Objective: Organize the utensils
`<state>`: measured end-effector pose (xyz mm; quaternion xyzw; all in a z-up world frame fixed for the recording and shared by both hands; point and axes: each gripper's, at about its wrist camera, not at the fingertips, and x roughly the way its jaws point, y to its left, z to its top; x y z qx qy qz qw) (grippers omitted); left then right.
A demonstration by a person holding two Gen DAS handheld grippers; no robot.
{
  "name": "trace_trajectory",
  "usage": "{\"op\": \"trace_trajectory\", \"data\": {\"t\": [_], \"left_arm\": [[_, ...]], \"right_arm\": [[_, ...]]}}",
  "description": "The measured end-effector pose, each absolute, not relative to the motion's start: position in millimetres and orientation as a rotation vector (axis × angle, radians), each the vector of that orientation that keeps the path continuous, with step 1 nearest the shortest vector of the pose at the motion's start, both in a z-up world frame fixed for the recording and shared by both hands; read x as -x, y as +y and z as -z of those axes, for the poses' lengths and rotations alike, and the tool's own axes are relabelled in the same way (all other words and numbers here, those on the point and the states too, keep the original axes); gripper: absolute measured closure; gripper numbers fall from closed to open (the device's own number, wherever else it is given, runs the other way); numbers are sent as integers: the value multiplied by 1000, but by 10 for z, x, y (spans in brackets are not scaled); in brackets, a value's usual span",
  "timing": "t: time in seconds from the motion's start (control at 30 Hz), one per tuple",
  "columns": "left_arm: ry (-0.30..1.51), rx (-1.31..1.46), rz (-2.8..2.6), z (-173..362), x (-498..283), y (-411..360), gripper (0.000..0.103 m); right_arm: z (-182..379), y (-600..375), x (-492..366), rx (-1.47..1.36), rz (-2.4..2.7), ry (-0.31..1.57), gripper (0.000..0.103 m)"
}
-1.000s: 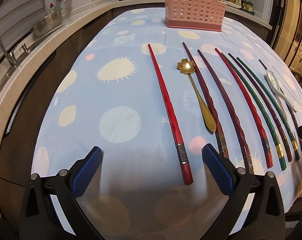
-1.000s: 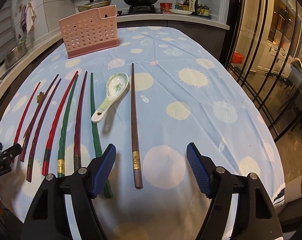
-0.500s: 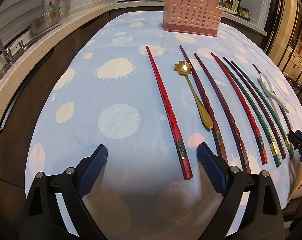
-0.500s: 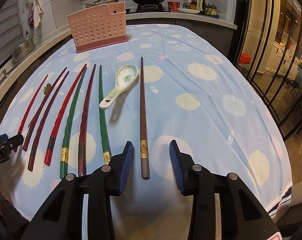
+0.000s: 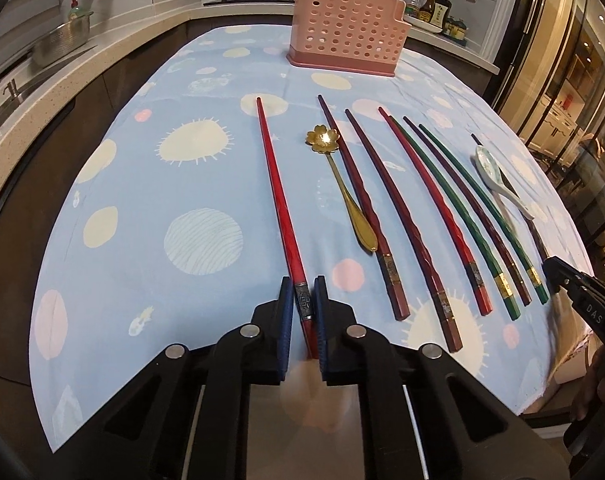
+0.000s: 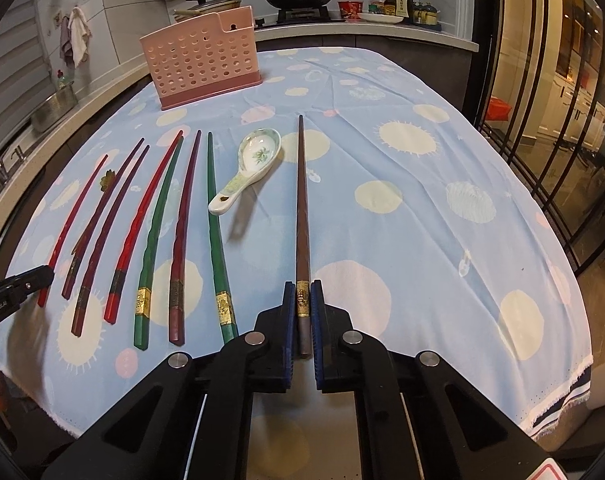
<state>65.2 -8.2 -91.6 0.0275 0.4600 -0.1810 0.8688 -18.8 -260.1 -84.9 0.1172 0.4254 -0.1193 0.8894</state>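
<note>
My left gripper [image 5: 303, 296] is shut on the near end of a red chopstick [image 5: 276, 184], which lies on the tablecloth at the left of the row. My right gripper [image 6: 303, 300] is shut on the near end of a brown chopstick [image 6: 301, 200], at the right of the row. Between them lie several red, maroon and green chopsticks [image 6: 154, 232], a gold flower spoon [image 5: 342, 184] and a white ceramic spoon [image 6: 250, 168]. A pink perforated utensil holder [image 5: 344, 36] stands upright at the far end of the table; it also shows in the right wrist view [image 6: 200, 58].
The blue spotted tablecloth [image 6: 422, 208] covers the table. A counter with a sink [image 5: 18, 80] runs along the left. A stove with pans and bottles [image 6: 394, 0] stands behind the holder. Glass doors [image 6: 562, 80] are on the right.
Both grippers have moved forward and closed: the left onto the red chopstick's end, the right onto the brown chopstick's end. Both were open one second ago.
</note>
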Motion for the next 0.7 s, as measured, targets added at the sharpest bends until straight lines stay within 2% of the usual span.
{"op": "trace_trajectory", "data": {"t": [0.2,0.47,0.7], "left_arm": [[964,-4,410,803,-574,-9,96],[830,-6,408,273,-503,45,96],[698,-28,379,-212,-794,-11,96]], "right_arm": [[655,-2642,316,-241,254,837,96],[96,-2736,386,-243,224,712,96],[-448,-2849,140,-191,210,590,96]]}}
